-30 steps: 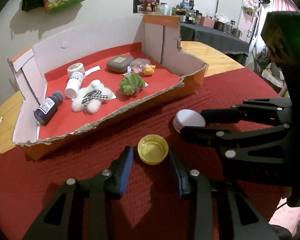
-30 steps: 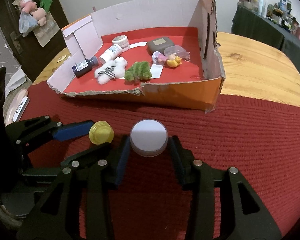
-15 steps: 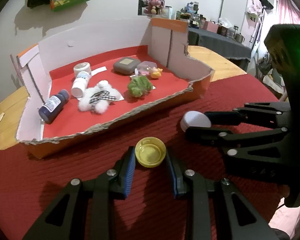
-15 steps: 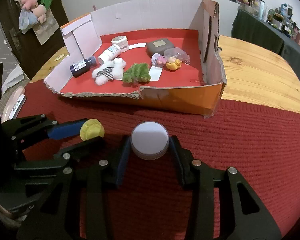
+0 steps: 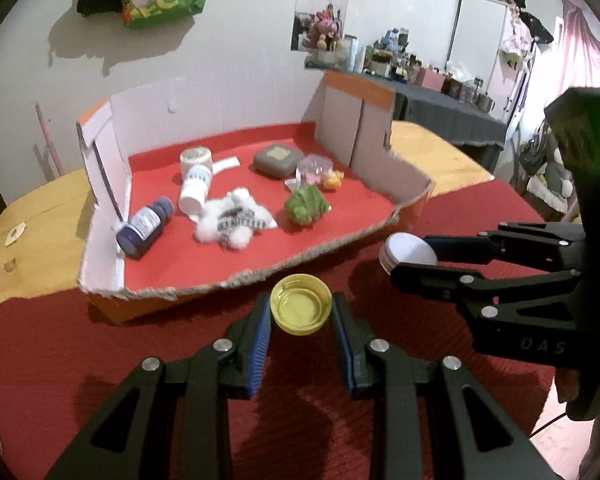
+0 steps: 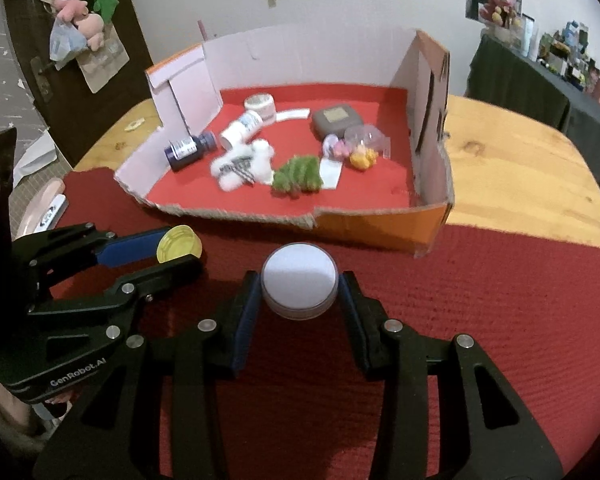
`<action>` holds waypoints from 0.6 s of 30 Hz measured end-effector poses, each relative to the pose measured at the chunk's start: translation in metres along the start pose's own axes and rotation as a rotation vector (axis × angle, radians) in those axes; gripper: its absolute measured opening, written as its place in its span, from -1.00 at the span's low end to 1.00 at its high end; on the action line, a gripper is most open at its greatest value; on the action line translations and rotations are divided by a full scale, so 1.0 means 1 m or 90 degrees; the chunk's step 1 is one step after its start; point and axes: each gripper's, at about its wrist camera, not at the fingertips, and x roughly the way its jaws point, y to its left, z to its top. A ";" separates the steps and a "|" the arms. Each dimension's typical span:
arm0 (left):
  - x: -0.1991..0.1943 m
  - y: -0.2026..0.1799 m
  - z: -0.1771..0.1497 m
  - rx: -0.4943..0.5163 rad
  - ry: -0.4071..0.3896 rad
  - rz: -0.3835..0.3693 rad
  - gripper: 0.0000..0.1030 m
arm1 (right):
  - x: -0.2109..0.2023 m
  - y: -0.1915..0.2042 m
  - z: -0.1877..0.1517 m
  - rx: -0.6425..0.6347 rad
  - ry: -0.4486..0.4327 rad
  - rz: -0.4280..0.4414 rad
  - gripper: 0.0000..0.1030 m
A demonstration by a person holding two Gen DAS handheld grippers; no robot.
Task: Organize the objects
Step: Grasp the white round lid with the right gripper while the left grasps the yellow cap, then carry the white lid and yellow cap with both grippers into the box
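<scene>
Two grips I hold above the red-clothed tabletop: my left gripper has its jaws closed on an upturned yellow plastic cap, my right gripper clamps a white round lidded jar, and beyond lies the torn cardboard tray of toys and bottles.

I see a glossy yellow plastic cap over coarse, ribbed red cloth. The box looks like matt, torn cardboard; my counter shows smooth wood.
</scene>
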 end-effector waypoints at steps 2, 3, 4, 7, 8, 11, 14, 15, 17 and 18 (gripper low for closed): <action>-0.005 0.001 0.003 -0.001 -0.009 0.000 -0.40 | -0.002 0.001 0.002 0.000 -0.003 0.003 -0.25; -0.006 0.001 0.004 -0.002 -0.012 0.000 -0.40 | -0.002 0.001 0.002 -0.001 -0.002 0.004 -0.25; -0.007 0.001 0.005 -0.003 -0.014 -0.001 -0.40 | -0.002 0.002 0.002 -0.001 -0.002 0.006 -0.25; -0.008 0.002 0.006 -0.004 -0.014 -0.001 -0.40 | -0.001 0.003 0.001 -0.001 0.002 0.015 -0.26; -0.008 0.002 0.006 -0.004 -0.014 -0.001 -0.40 | -0.001 0.004 0.001 -0.002 0.000 0.016 -0.26; -0.010 0.004 0.009 -0.008 -0.015 -0.002 -0.40 | -0.008 0.007 0.006 -0.010 -0.010 0.019 -0.26; -0.012 0.007 0.014 -0.016 -0.020 -0.007 -0.40 | -0.016 0.011 0.015 -0.020 -0.023 0.022 -0.26; -0.012 0.008 0.016 -0.018 -0.022 -0.008 -0.40 | -0.018 0.012 0.017 -0.023 -0.026 0.023 -0.26; -0.014 0.010 0.020 -0.020 -0.026 -0.005 -0.40 | -0.022 0.013 0.024 -0.028 -0.032 0.025 -0.26; -0.014 0.010 0.022 -0.019 -0.028 -0.003 -0.40 | -0.022 0.013 0.026 -0.029 -0.033 0.026 -0.26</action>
